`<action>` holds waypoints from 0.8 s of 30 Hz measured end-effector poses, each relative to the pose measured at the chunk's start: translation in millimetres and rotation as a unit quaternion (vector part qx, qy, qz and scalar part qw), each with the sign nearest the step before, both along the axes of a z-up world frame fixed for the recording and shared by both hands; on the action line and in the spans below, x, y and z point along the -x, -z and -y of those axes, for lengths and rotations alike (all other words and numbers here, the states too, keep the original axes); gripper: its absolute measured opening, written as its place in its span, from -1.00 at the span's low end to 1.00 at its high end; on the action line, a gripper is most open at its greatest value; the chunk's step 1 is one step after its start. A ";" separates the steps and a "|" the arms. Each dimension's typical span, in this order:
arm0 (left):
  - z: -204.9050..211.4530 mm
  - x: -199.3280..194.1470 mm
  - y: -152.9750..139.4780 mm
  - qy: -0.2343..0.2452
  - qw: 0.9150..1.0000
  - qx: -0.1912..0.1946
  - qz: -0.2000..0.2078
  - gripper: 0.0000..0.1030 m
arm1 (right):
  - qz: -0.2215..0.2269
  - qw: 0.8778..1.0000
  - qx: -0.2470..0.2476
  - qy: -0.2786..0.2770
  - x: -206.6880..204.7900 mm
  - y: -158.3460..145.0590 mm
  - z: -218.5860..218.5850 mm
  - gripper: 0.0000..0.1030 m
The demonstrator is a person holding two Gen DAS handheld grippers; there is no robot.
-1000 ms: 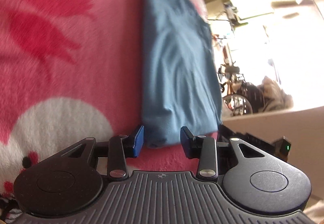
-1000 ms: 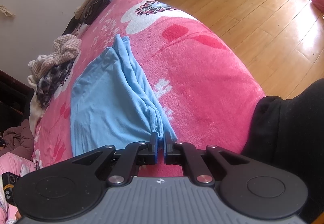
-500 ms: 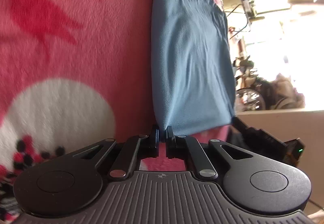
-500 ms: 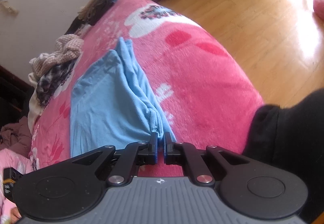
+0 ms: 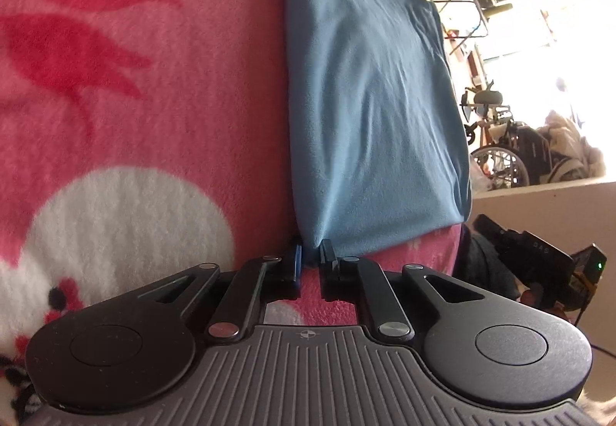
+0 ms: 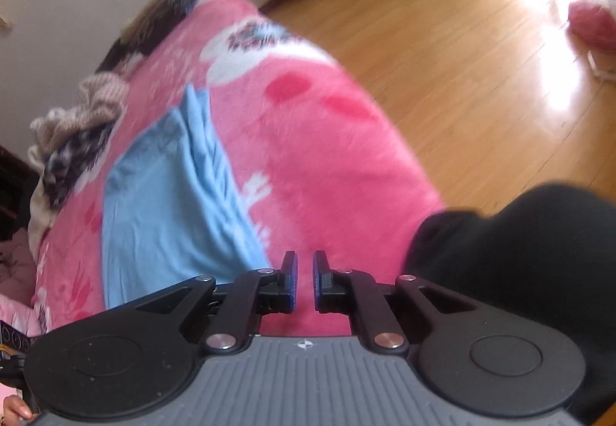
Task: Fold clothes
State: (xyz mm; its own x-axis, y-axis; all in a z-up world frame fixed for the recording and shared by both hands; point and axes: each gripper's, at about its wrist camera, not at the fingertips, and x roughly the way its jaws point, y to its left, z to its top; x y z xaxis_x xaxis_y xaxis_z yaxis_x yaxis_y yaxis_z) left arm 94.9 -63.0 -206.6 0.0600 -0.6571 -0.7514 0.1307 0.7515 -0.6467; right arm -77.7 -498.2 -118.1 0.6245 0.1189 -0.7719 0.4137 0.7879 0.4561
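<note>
Left wrist view: the left hand-held gripper (image 5: pixel 312 256) pinches the near corner of the folded light-blue cotton garment (image 5: pixel 369 98). That corner is drawn up into a small peak between the blue pads, though the jaws are opening a little. The rest of the cloth stretches straight ahead of the fingers as a long, narrow panel. It lies on the bed's pink fleece blanket with red and white flowers (image 5: pixel 154 98). In the right wrist view the right hand-held gripper (image 6: pixel 304 272) holds nothing. Its jaws are opening, a narrow gap shows only blanket between the pads, and the garment's other near corner lies just to the left of its fingertips. This picture is blurred, so the cloth's edges are hard to read. A heap of unfolded beige and checked clothes (image 6: pixel 77 133) sits farther ahead and to the left. A person's black clothing (image 6: pixel 519 272) is close on the right. The step in hand looks like the lengthwise fold being finished, with the near hem about to be carried toward the far end. For that, the right jaws would need to close on their corner again. Both corners would then have to rise together and travel forward evenly, so the panel doubles without skewing or dragging the layer beneath.
</note>
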 end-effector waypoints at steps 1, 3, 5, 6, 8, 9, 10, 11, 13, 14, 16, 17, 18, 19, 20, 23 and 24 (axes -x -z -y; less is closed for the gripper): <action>-1.0 1.8 -6.2 0.001 1.000 -0.017 0.020 -0.78 | 0.008 1.000 0.011 -0.003 -0.4 -5.5 1.4 -0.83; -3.1 5.5 -18.6 0.003 0.997 -0.052 0.060 -0.76 | 0.027 0.999 0.032 -0.023 -5.4 -16.2 0.6 -0.83; -5.1 9.1 -30.9 0.004 0.991 -0.086 0.100 -0.76 | 0.041 0.996 0.033 -0.070 -17.3 -24.1 -6.4 -0.83; -2.7 11.1 -38.7 0.009 0.987 -0.099 0.127 -0.76 | 0.046 0.994 0.031 -0.098 -24.5 -26.4 -12.3 -0.83; 4.1 14.8 -53.8 0.018 0.978 -0.107 0.179 -0.76 | 0.049 0.987 0.031 -0.153 -38.8 -27.7 -28.4 -0.83; 8.7 16.0 -58.7 0.024 0.976 -0.094 0.197 -0.76 | 0.052 0.983 0.038 -0.173 -43.6 -27.5 -37.1 -0.83; 13.6 17.1 -63.2 0.032 0.973 -0.080 0.214 -0.76 | 0.053 0.980 0.045 -0.187 -47.2 -25.5 -44.0 -0.83; 20.6 18.4 -64.3 0.048 0.971 -0.071 0.224 -0.76 | 0.053 0.978 0.050 -0.195 -49.7 -21.9 -49.1 -0.83; 37.1 22.2 -62.1 0.088 0.964 -0.065 0.241 -0.76 | 0.046 0.976 0.062 -0.205 -53.6 -12.8 -56.3 -0.84; 43.1 26.3 -57.9 0.111 0.960 -0.072 0.247 -0.76 | 0.031 0.977 0.069 -0.200 -53.9 -5.6 -55.2 -0.85; 56.2 36.0 -43.8 0.153 0.950 -0.103 0.252 -0.76 | -0.001 0.978 0.091 -0.188 -51.9 5.2 -50.6 -0.95; 56.9 39.5 -36.8 0.169 0.945 -0.117 0.255 -0.75 | -0.008 0.979 0.097 -0.182 -49.9 5.4 -47.7 -0.94; 57.6 44.3 -31.1 0.181 0.939 -0.131 0.261 -0.75 | -0.005 0.980 0.097 -0.176 -47.5 1.1 -44.7 -0.92; 58.2 47.5 -28.9 0.185 0.936 -0.138 0.267 -0.76 | 0.001 0.979 0.104 -0.176 -46.9 -4.9 -44.0 -0.92; 58.6 50.2 -27.8 0.187 0.933 -0.144 0.273 -0.76 | 0.013 0.976 0.118 -0.181 -48.2 -12.5 -45.6 -0.92; 56.6 53.8 -25.6 0.190 0.928 -0.154 0.283 -0.75 | 0.047 0.967 0.151 -0.199 -54.1 -33.7 -51.5 -0.92; 55.2 53.9 -25.2 0.190 0.927 -0.156 0.285 -0.75 | 0.059 0.965 0.149 -0.210 -59.5 -37.8 -55.4 -0.92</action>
State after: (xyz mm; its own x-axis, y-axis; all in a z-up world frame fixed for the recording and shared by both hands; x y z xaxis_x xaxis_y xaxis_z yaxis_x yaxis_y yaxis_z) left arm 40.9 -118.2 -181.4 0.3136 -0.4686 -0.8259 0.6773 0.7200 -0.1513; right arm -18.2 -442.8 -80.4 0.6555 0.1640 -0.7372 -0.0110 0.9781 0.2078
